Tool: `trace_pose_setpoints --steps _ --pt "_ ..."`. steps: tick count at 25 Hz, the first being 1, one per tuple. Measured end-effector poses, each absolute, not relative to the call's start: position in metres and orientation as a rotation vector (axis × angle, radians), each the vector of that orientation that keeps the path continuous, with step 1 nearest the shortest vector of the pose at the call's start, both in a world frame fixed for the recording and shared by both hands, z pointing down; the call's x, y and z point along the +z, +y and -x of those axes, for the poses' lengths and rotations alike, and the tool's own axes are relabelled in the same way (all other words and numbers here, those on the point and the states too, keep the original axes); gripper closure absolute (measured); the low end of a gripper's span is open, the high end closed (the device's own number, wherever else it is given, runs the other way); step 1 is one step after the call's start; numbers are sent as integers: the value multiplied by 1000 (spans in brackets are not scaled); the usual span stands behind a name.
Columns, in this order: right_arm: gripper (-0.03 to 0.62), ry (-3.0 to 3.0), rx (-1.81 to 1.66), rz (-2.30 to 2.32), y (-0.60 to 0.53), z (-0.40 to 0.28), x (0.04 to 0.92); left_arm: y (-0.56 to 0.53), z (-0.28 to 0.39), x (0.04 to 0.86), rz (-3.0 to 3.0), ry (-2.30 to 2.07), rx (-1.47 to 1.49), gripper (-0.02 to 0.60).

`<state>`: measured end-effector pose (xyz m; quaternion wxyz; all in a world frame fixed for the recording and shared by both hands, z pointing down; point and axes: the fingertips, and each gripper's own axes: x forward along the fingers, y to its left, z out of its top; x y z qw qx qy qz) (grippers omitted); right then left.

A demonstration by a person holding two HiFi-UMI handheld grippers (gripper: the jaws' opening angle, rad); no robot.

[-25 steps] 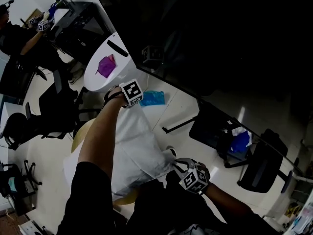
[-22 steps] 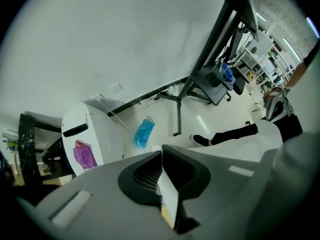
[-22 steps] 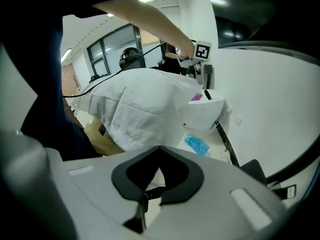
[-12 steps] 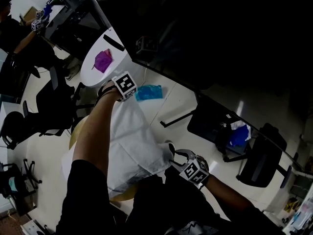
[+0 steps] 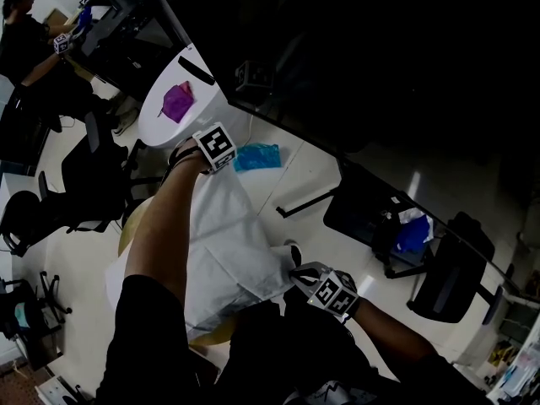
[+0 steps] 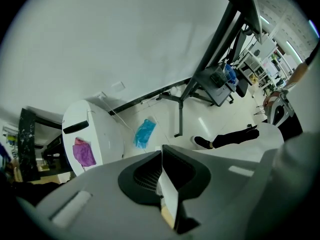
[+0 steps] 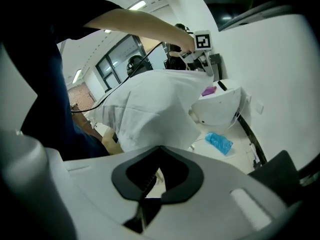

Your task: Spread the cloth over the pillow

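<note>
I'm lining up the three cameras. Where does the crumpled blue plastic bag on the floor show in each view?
Head view: the crumpled blue plastic bag lies left of centre, upper half, on the pale floor.
Left gripper view: left of centre, mid-height.
Right gripper view: right of centre, just below mid-height.
Shared landmark: the round white table bearing a purple cloth, near the bag in all three.

Pillow [image 5: 128, 233] mostly hidden under cloth [image 5: 228, 243], only tan edge visible
</note>
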<state>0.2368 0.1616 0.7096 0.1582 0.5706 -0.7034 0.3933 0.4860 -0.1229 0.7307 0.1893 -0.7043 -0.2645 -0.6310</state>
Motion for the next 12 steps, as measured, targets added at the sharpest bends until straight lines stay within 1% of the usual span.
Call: trace_pose_setpoints --steps 2,4,5,9,12 --pt "586 -1982 1105 -1664 162 -241 703 -122 -485 732 1977 -749 -1777 581" --pt "449 -1974 1093 -1690 160 -246 703 -120 -483 734 1971 -761 -1779 581" --pt "420 -1984 1091 -1689 159 -247 707 -120 -482 735 1969 -766 -1780 581" --pt "351 -2068 1116 -1606 155 -250 720 -117 -481 737 1960 -779 -1789 581" --pt "350 -2149 1194 -1526 149 -246 722 -116 -479 737 1956 -787 -1791 581"
